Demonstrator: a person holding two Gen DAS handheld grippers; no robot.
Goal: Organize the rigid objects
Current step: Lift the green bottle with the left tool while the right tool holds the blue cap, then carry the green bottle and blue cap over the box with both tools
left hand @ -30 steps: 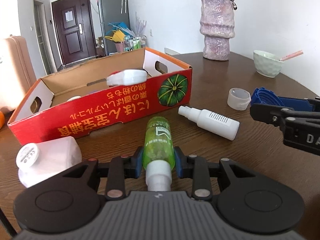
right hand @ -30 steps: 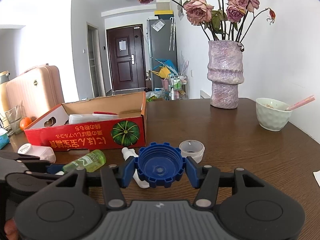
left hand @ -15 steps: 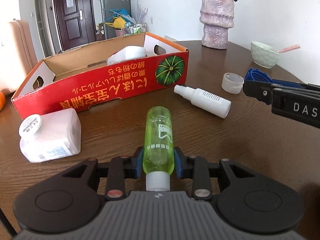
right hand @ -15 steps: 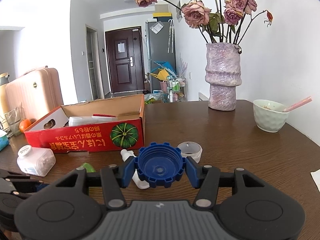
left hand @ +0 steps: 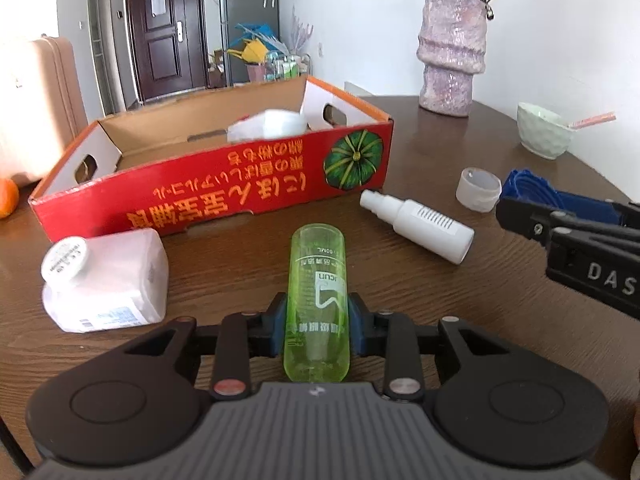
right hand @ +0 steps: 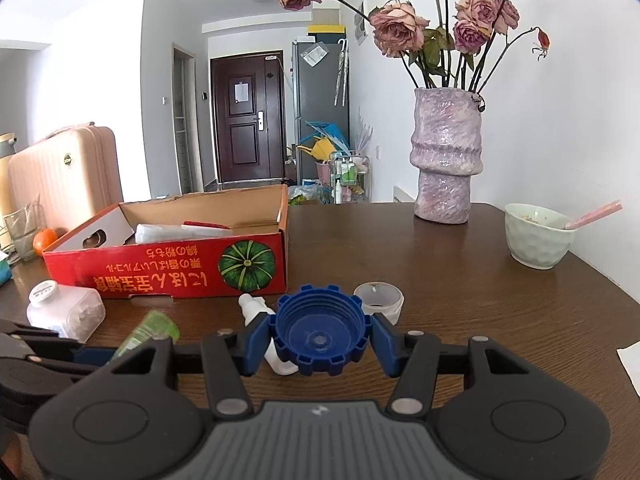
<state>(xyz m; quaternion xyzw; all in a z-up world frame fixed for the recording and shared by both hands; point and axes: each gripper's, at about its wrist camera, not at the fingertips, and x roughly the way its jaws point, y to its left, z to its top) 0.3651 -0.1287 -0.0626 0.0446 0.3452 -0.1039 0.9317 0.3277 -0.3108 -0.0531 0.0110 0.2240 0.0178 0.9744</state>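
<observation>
A round dark-brown wooden table (right hand: 500, 312) carries everything. On it lies a long, shallow cardboard box (left hand: 224, 196) with a red printed side, orange lettering and a green pumpkin picture; white packages (left hand: 268, 126) lie inside it. Behind and to the right of the box stands a tall lilac textured ceramic vase (right hand: 446, 156) holding dried pink roses, and further right a pale green ceramic bowl (right hand: 536, 240) with a pink utensil resting in it. Just before the box's left end lies a squat translucent white plastic bottle (left hand: 108, 280) with a white cap, on its side. Near the box's right corner a slim white plastic spray bottle (left hand: 420, 224) also lies on its side, with a short white plastic ring-shaped cap (left hand: 478, 189) just beyond it. The left gripper (left hand: 316, 328) has its blue pads closed narrowly on a clear green cylindrical plastic bottle (left hand: 318, 288), which points away from the camera toward the box and is gripped near its lower end. The jaws have just closed again on this bottle. The right gripper (right hand: 320, 338) clamps a blue ridged plastic screw cap (right hand: 320, 330), its hollow side facing the camera, held in front of the box's pumpkin corner.
</observation>
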